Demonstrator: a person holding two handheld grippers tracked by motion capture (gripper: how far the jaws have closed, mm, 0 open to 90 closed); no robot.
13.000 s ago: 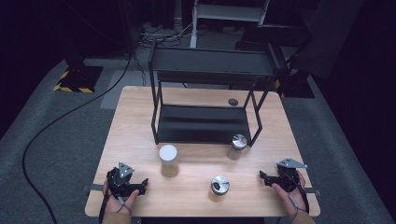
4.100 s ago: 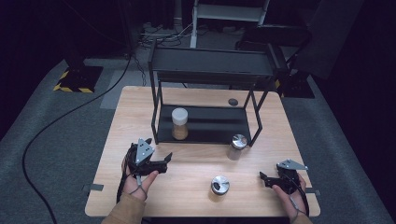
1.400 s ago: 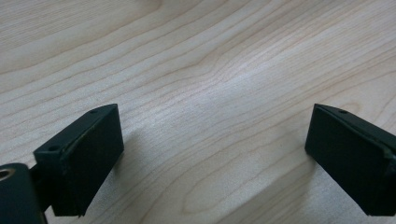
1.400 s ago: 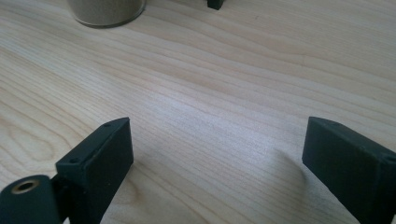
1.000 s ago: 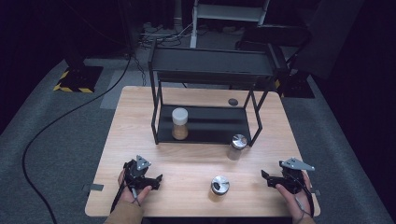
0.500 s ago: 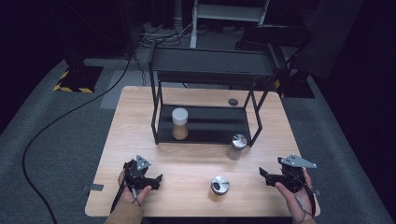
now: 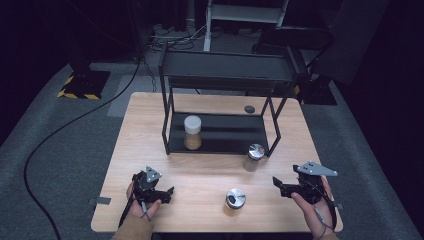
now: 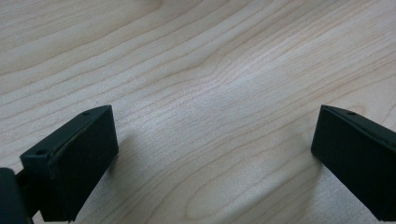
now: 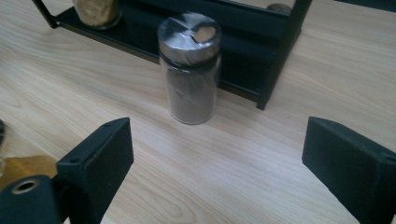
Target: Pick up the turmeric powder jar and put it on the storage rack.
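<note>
right gripper view: upright clear glass shaker jar with brown powder and steel lid [image 9: 189, 70] stands straight ahead of the right gripper [image 9: 215, 163], fingers wide and empty, long axis vertical, beside the black metal rack [image 9: 275, 70]. left gripper [image 7: 156, 190] farther off, fingers wide over bare bench [image 8: 210, 70].

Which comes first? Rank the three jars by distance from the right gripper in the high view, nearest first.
From the right gripper:
1. Metal-lidded jar at the table's front edge, just to the gripper's left.
2. Metal-lidded spice jar standing on the table by the rack's front right leg.
3. White-lidded jar on the rack's lower shelf, left side.

The first two are fairly close.
</note>
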